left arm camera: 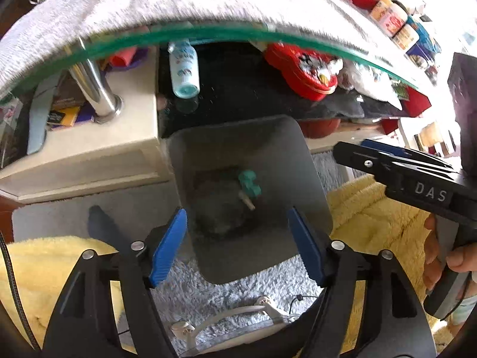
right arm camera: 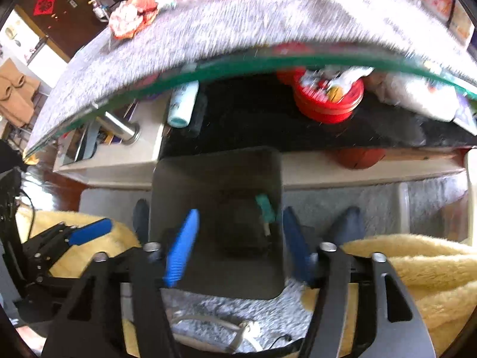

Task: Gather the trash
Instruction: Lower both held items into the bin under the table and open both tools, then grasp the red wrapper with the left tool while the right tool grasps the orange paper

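Grey rug (left arm camera: 226, 295): bin (left arm camera: 250, 197) holding teal trash (left arm camera: 249, 183) beneath both spread, empty claws (left arm camera: 238, 247) (right arm camera: 238, 247)

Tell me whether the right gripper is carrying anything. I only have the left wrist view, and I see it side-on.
Observer: No. In the right wrist view the right gripper is open with nothing between its fingers, and it points down into the dark bin.
Operator: Is any trash left on the tabletop? My view blurs there.
Observer: Possibly. A crumpled red-and-white wrapper lies on the grey table cover, toward its left end.
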{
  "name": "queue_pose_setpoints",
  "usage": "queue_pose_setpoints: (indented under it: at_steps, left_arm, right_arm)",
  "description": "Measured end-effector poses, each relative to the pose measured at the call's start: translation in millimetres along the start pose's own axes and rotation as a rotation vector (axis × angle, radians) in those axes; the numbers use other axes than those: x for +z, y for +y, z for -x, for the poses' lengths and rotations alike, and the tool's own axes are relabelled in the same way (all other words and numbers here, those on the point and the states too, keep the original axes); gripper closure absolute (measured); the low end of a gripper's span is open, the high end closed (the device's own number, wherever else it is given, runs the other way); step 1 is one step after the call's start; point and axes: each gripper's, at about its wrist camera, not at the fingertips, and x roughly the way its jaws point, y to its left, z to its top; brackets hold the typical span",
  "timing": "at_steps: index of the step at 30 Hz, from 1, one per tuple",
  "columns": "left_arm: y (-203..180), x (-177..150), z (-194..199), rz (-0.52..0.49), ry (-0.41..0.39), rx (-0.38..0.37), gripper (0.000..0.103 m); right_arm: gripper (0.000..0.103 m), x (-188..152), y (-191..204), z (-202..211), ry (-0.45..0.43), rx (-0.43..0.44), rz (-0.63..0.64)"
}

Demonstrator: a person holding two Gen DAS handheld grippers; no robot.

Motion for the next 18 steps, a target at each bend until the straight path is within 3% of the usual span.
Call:
queue_pose_setpoints:
  at_steps: [2, 5, 18]
  left_arm:
    - [3, 7, 8, 0.005, -0.026, 0.014, 0.025]
    - [6, 19, 22, 0.003, -0.063, 0.046, 0.021]
    - [24, 73, 74, 0.021, -0.186, 0.081, 0.020]
  right_arm:
    - [0.024, 7, -3, 7, -0.027, -0.021, -0.007]
    - [0.012, 19, -6, 20, -0.076, -0.053, -0.008]
    - [0.010, 76, -1, 64, -0.193, -0.045, 0.016]
